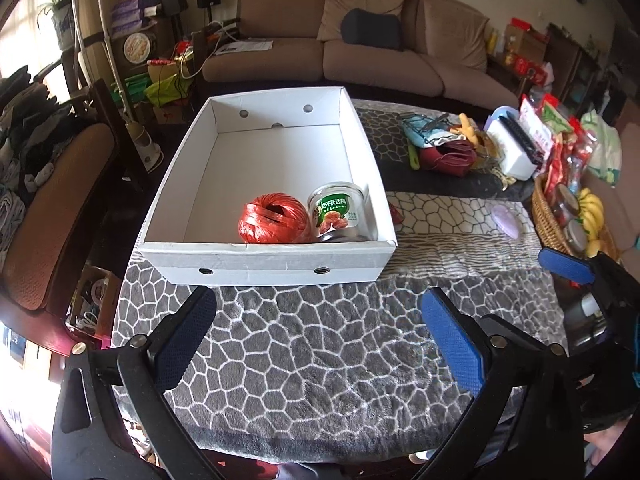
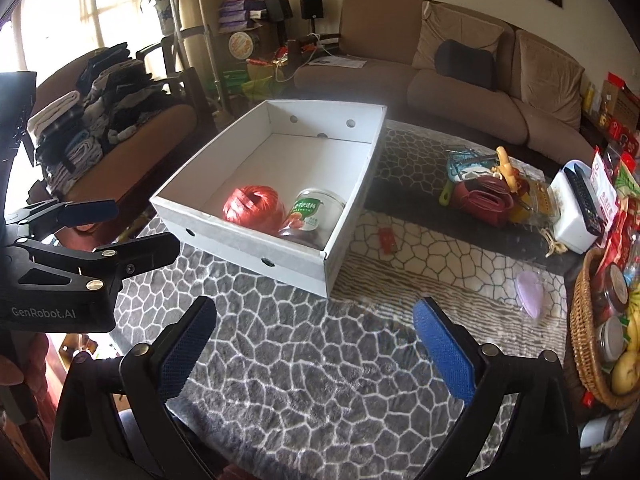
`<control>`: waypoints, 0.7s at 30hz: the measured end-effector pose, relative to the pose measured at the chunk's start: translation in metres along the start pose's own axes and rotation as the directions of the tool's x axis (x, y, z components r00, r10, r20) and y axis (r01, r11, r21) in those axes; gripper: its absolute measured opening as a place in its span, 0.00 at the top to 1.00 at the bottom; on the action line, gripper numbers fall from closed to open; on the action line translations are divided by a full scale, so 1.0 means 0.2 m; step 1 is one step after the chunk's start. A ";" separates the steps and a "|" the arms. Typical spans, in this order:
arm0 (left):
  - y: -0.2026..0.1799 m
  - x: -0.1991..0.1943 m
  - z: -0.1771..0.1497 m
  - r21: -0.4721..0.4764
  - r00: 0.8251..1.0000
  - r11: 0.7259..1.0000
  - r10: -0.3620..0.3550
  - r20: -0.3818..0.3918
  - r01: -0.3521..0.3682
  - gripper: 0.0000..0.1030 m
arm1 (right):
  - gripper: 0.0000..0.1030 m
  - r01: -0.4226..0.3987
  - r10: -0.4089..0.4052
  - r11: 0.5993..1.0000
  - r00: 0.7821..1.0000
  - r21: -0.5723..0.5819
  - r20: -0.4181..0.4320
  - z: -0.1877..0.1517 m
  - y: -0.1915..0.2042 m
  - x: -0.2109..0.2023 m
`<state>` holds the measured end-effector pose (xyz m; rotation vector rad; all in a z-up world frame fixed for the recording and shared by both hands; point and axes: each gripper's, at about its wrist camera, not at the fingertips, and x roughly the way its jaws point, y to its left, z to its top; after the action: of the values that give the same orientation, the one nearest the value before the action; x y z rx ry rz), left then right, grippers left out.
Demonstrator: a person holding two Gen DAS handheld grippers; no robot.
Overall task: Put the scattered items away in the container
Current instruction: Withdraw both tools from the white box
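White cardboard box point(image 1: 272, 258) holds twine and jar; both grippers, left point(image 1: 320, 332) and right point(image 2: 316, 340), spread empty. Fetch, probably, the lilac plastic piece point(image 2: 530, 294) at three o'clock.

Jar point(image 1: 339, 213) label text too small to read; its base hidden behind white box point(image 1: 272, 258) front wall. Red twine ball point(image 1: 271, 219) underside likewise hidden. Wicker basket point(image 2: 585, 332) at 3 o'clock cut by frame edge. Small red item point(image 1: 395, 213) mostly behind box corner, unidentifiable.
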<state>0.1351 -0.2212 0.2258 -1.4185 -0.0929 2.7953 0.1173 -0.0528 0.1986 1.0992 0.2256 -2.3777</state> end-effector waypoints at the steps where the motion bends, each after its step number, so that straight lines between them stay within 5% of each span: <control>1: -0.03 -0.01 -0.01 0.010 1.000 1.000 0.003 0.001 -0.003 0.00 | 0.00 0.012 -0.012 1.000 1.000 0.015 0.002 -0.01 -0.02 -0.02; 13: -0.39 -0.12 -0.10 0.068 0.999 0.998 -0.016 0.045 0.013 0.00 | 0.00 0.056 -0.066 0.986 0.996 0.159 0.056 -0.23 -0.31 -0.29; 21: -0.61 -0.01 -0.18 0.101 0.992 0.989 -0.116 0.055 0.110 0.00 | 0.00 0.072 -0.085 0.970 0.995 0.232 0.047 -0.44 -0.62 -0.36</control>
<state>0.1622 -0.0981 0.2130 -1.2660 -0.0349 2.7109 0.1512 0.1110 0.1872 1.1426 -0.0286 -2.5508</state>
